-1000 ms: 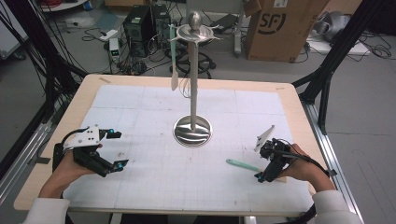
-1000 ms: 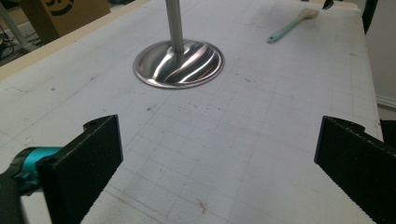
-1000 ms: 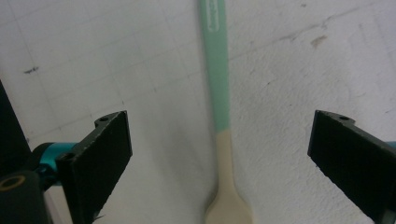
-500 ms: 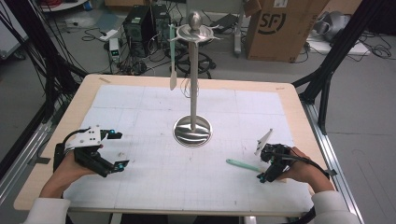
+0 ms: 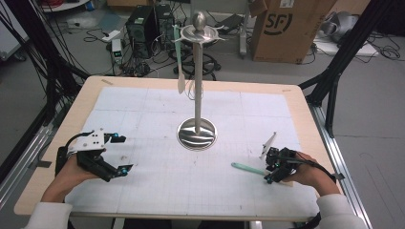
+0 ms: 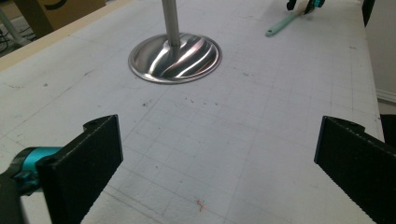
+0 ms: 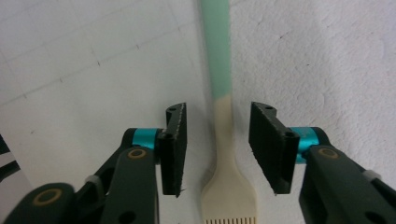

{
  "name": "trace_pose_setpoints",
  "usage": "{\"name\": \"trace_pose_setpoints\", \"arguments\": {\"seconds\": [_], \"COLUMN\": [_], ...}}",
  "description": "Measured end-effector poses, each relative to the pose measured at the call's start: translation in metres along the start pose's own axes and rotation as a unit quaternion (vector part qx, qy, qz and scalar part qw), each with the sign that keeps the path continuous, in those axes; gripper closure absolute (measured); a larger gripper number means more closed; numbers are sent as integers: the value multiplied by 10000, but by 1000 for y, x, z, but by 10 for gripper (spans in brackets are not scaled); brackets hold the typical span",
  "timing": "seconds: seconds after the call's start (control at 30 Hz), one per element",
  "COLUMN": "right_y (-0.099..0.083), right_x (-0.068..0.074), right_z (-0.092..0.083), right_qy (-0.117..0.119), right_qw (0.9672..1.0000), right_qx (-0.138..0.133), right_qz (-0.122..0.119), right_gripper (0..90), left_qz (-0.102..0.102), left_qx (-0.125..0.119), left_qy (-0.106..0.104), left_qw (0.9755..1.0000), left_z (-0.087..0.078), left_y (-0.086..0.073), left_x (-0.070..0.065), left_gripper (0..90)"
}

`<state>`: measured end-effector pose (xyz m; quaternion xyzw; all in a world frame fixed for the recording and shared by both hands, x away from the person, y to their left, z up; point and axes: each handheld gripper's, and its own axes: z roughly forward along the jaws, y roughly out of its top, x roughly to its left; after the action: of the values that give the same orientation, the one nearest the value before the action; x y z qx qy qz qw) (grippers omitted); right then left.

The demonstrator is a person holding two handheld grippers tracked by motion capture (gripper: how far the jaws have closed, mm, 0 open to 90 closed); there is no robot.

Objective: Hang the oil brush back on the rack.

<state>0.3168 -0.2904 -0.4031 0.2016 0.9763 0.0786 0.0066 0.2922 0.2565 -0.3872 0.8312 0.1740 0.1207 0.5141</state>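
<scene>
High view: the right tool (image 5: 273, 168) sits low on the white gridded surface (image 5: 157, 119), right over the cream head end of a flat mint-green-handled brush (image 5: 248, 168). The left tool (image 5: 111, 155) rests well apart, wide open with nothing in it. The tall polished steel stand with a round base (image 5: 197, 134) is mid-surface, and another pale utensil (image 5: 179, 67) hangs off its top.

Left gripper view: jaws spread wide over bare surface, stand base (image 6: 175, 57) ahead, brush (image 6: 285, 24) far off.

Right gripper view: the jaws have just been closing and are now about half shut, straddling the brush's neck (image 7: 223, 116) with small gaps each side, so no grip yet.

My worry is that the brush lies flat and thin, so the pads could slide over it or pinch it crooked and flip it. Nothing blocks the way to the stand.
</scene>
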Motion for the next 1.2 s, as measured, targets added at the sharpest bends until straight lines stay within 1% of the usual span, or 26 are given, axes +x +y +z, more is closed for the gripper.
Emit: {"name": "trace_pose_setpoints", "arguments": {"seconds": [0.13, 0.27, 0.33, 0.43, 0.5, 0.57, 0.6, 0.67, 0.7, 0.73, 0.77, 0.83, 0.93, 0.97, 1.03, 1.07, 1.1, 1.17, 1.2], "right_y": [1, 1, 2, 5, 8, 10, 12, 12, 12, 11, 11, 11, 10, 10, 9, 9, 8, 6, 6], "right_x": [0, -2, -2, 0, 1, 0, 1, 0, 0, -1, -1, -1, -2, -1, -2, -3, -4, -5, -5], "right_z": [2, 3, 3, 4, 4, 5, 5, 5, 4, 4, 3, 0, -8, -11, -19, -22, -27, -35, -39], "right_qy": [-13, -53, -90, -122, -122, -102, -94, -81, -60, -34, 8, 3, 59, 41, 130, 175, 281, 295, 346], "right_qw": [9999, 9998, 9996, 9991, 9986, 9981, 9978, 9977, 9978, 9980, 9984, 9990, 9998, 9999, 9997, 9990, 9979, 9957, 9943], "right_qx": [155, 188, 277, 377, 487, 558, 615, 607, 608, 572, 523, 403, 136, 39, -197, -407, -579, -881, -1004], "right_qz": [-17, -24, -20, -128, -149, -232, -207, -277, -252, -265, -213, -189, -167, -136, -94, -78, 0, 23, 51], "right_gripper": [645, 708, 753, 792, 806, 818, 821, 824, 825, 825, 825, 825, 825, 825, 825, 825, 825, 825, 825], "left_qz": [-29, -24, -23, -22, -20, -24, -12, -23, -14, -26, -20, -32, -36, -29, -20, -19, -18, -15, -19], "left_qx": [-45, -52, -53, -67, -71, -65, -57, -72, -78, -84, -81, -98, -99, -91, -82, -80, -77, -74, -83], "left_qy": [13, 15, 15, 16, 14, 16, 16, 13, 19, 23, 23, 20, 23, 24, 29, 29, 32, 38, 40], "left_qw": [10000, 10000, 10000, 10000, 10000, 10000, 10000, 10000, 10000, 10000, 10000, 9999, 9999, 10000, 10000, 10000, 10000, 10000, 10000], "left_z": [-1, -1, -1, -2, -2, -2, -2, -2, -3, -3, -3, -3, -3, -3, -3, -3, -3, -3, -3], "left_y": [0, 0, 0, 0, 0, 0, 0, 1, 1, 1, 1, 0, 0, 0, 0, 1, 1, 1, 1], "left_x": [0, 0, 0, 0, 0, 0, 0, -1, 0, 0, 0, 0, 0, 0, 0, 0, 0, 0, 0], "left_gripper": [16, 17, 17, 17, 17, 17, 17, 17, 17, 17, 17, 17, 17, 17, 17, 17, 17, 17, 17]}}
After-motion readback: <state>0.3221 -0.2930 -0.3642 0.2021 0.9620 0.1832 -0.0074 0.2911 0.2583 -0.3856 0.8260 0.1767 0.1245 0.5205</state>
